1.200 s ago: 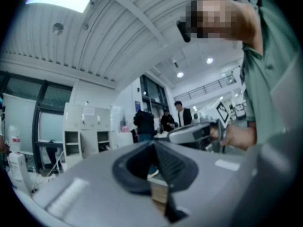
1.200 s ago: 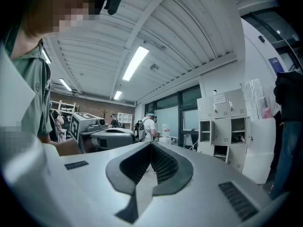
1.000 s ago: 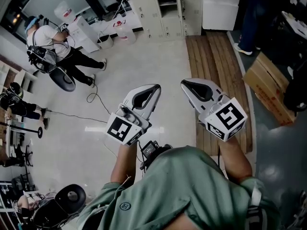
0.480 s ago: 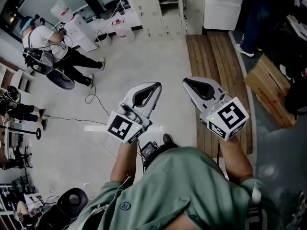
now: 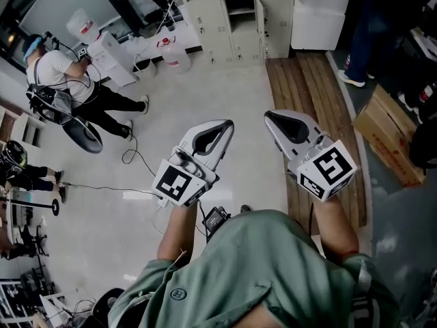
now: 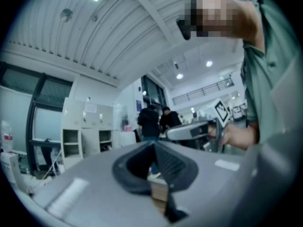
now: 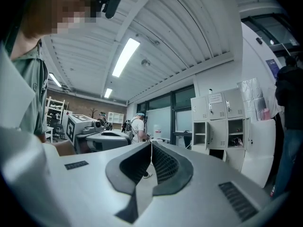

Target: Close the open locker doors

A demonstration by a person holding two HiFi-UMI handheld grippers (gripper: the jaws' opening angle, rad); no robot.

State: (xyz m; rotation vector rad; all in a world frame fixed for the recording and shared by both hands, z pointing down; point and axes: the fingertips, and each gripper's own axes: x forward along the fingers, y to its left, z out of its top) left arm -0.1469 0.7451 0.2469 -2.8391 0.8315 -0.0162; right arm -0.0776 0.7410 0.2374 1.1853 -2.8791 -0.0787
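Head view: lockers [image 5: 229,19] stand well ahead of both tools, straight beyond the jaw tips, across bare floor; several compartments gape, and one door seems to stand edge-on toward the tools. Left gripper [image 5: 217,132] and right gripper [image 5: 280,125] are held side by side at the person's front, forearms bent, noses pointing ahead at the bank; a wooden floor strip [image 5: 314,115] runs under the right tool.

Left gripper view: left gripper [image 6: 154,148] has its pads pressed together with nothing between; lockers [image 6: 87,131] sit far off to the left of its nose, with two open bays showing.

Right gripper view: right gripper [image 7: 151,148] likewise has its jaws together and empty; lockers [image 7: 227,122] lie ahead and to the right of the tip, with open bays in the middle row.

Judgement: doors look like thin sheet metal, so light, stiff and free-swinging on hinges; no grasp needed; push flat near the free edge, opposite the hinge, with the joined jaws as a blunt nose; a hard shove may bounce off the latch.
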